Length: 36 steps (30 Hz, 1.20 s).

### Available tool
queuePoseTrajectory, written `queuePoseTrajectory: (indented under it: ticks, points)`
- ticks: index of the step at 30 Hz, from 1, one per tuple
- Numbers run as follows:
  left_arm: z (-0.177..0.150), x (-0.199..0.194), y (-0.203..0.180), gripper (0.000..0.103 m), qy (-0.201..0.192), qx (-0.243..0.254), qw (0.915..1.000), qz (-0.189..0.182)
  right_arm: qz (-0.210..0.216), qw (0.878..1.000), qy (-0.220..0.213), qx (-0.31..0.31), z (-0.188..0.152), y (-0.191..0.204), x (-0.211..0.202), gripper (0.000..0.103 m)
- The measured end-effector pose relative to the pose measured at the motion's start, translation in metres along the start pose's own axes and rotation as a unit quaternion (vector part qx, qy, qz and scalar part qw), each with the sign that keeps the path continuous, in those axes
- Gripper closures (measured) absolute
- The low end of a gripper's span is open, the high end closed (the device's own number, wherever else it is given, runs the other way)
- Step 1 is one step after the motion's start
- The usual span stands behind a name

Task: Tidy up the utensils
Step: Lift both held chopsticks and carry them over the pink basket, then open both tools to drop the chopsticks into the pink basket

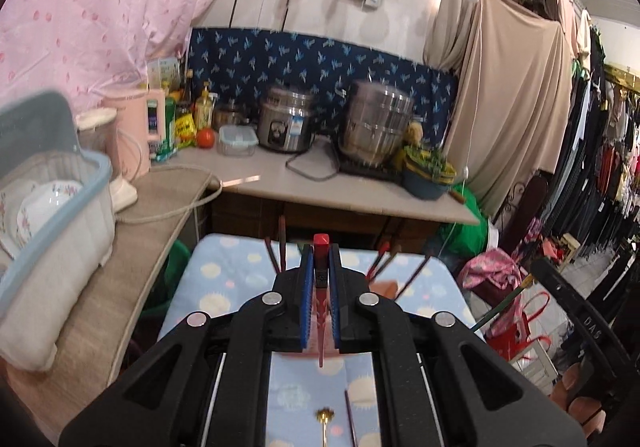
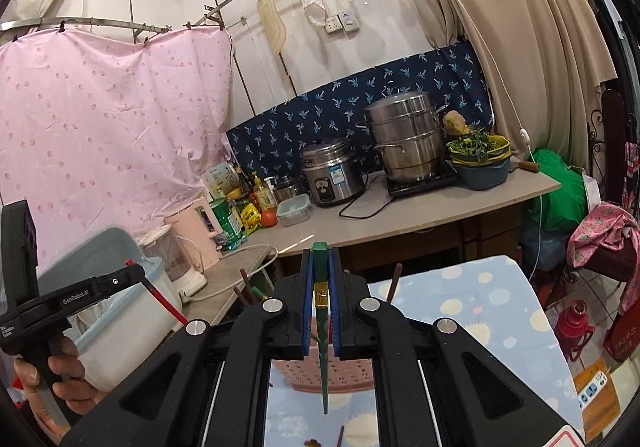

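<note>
Up front in the left wrist view, the left gripper has its blue-padded jaws drawn narrow around a red chopstick, which stands nearly upright between the pads with its square red top poking just above the fingertips and its thin tip hanging over the blue dotted tablecloth. Behind the fingers, a pink basket holds several more chopsticks that lean outward at different angles (dark red and brown, as far as the blur allows). On the cloth near the bottom edge lie a gold-topped utensil and a thin dark stick, just beside each other. To the left sits a dish bin with plates in it. Over in the right wrist view, the right gripper is likewise closed narrow on a green chopstick with a gold band, held nearly vertical, its point hanging in front of the pink perforated basket. At the left edge, the person's left hand grips the other gripper's handle, and that gripper carries the red chopstick slanting downward, well apart from the green one.
</note>
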<state>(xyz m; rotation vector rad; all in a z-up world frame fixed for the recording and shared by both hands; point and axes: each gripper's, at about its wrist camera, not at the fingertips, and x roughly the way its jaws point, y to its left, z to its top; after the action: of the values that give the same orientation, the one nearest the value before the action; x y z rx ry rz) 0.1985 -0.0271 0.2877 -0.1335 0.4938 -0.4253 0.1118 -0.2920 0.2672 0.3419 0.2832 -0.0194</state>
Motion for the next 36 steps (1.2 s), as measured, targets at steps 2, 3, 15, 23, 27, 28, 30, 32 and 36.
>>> queuePoseTrajectory:
  ticks: [2, 3, 15, 23, 27, 28, 30, 32, 36]
  points:
    - [0.014, 0.004, -0.002, 0.096, -0.014, 0.002, 0.9999, 0.007, 0.004, 1.000, -0.007, 0.002, 0.011, 0.002, 0.012, 0.096]
    - [0.021, 0.008, -0.003, 0.096, -0.020, 0.002, 0.9997, 0.010, 0.005, 1.000, -0.009, 0.003, 0.016, 0.003, 0.018, 0.096]
    - [0.050, 0.063, -0.001, 0.096, -0.031, 0.006, 0.9989, 0.034, 0.010, 1.000, -0.004, 0.004, 0.037, 0.005, 0.091, 0.096]
    - [0.030, 0.096, 0.007, 0.096, 0.006, 0.004, 0.9993, 0.038, 0.005, 0.999, 0.032, -0.002, 0.010, 0.001, 0.122, 0.096]
    - [0.021, 0.110, 0.013, 0.096, 0.023, -0.001, 0.9990, 0.037, 0.000, 0.998, 0.055, -0.003, -0.008, -0.002, 0.136, 0.096]
    - [0.019, 0.113, 0.013, 0.096, 0.026, -0.003, 0.9990, 0.038, -0.001, 0.998, 0.060, -0.004, -0.012, -0.002, 0.140, 0.096]
    - [0.017, 0.117, 0.015, 0.096, 0.031, -0.006, 0.9988, 0.037, -0.004, 0.998, 0.067, -0.007, -0.017, -0.004, 0.146, 0.096]
    - [0.014, 0.120, 0.016, 0.096, 0.034, -0.007, 0.9987, 0.038, -0.008, 0.997, 0.072, -0.009, -0.021, -0.004, 0.149, 0.096]
    - [0.009, 0.123, 0.016, 0.095, 0.038, -0.010, 0.9985, 0.038, -0.008, 0.997, 0.082, -0.004, -0.025, -0.007, 0.153, 0.095]
